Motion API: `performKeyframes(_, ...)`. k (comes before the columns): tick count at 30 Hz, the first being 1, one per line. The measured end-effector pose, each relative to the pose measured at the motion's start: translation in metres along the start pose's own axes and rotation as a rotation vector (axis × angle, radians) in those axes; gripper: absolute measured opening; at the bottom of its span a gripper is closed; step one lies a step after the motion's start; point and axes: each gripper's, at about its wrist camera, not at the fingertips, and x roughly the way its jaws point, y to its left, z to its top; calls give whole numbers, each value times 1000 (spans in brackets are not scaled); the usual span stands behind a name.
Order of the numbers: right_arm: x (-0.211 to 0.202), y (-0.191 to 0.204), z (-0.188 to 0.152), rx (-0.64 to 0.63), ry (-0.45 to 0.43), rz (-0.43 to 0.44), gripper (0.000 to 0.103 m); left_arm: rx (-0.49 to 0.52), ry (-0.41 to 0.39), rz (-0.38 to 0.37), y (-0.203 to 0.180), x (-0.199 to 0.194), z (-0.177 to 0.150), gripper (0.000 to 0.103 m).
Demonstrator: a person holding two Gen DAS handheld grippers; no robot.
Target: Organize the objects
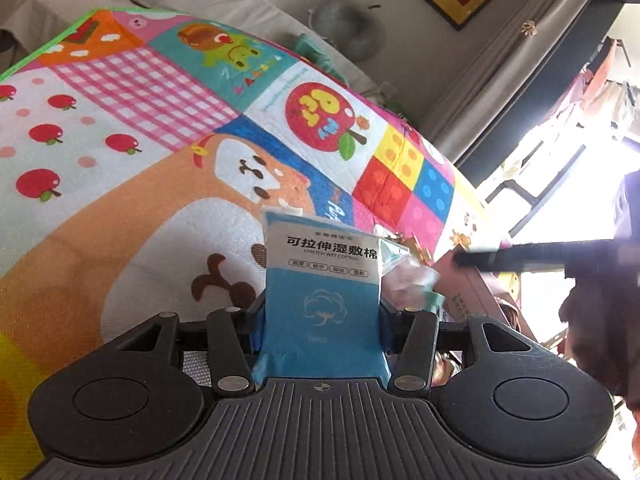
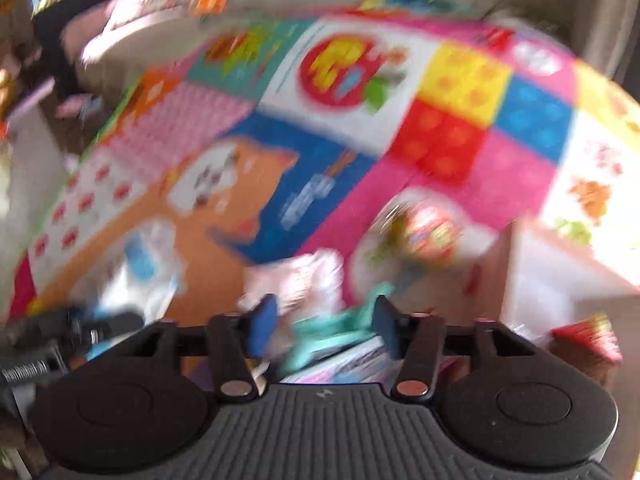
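Readable text is on one item only: blue-and-white cotton pad pack (image 1: pixel 322 280), left wrist view. Large Chinese line "可拉伸湿敷棉", with "STRETCH WET COTTON" below in small caps. Under that, a row of four small boxed labels, too small to read. Play mat (image 1: pixel 160 128) lettering is too small or blurred. Right wrist view: motion blur, nothing legible.

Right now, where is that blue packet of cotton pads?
In the left wrist view, the blue packet stands upright, clamped in the left gripper, above the colourful play mat.
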Motion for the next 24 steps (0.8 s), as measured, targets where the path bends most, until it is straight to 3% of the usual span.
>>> performKeyframes(5, 48, -42, 41, 176, 15, -46, 63, 9, -4, 6, -2, 0, -2, 55)
performKeyframes(8, 89, -50, 56, 194, 52, -121, 63, 8, -9, 10, -2, 0, -2, 55)
performKeyframes(11, 108, -56, 54, 243, 126, -99, 48, 3, -10, 9, -1, 0, -1, 55)
performKeyframes(17, 60, -41, 5, 255, 180, 86, 44, 0, -10, 9, 0, 0, -1, 55)
performKeyframes(19, 26, -38, -15, 242, 135, 116, 44, -3, -9, 7, 0, -1, 0, 55)
performKeyframes(22, -38, -54, -42, 249, -38, 42, 45, -2, -4, 9, 0, -1, 0, 55)
performKeyframes(24, -73, -83, -65, 305, -131, -80, 51, 15, 4, 18, -3, 0, 1, 55)
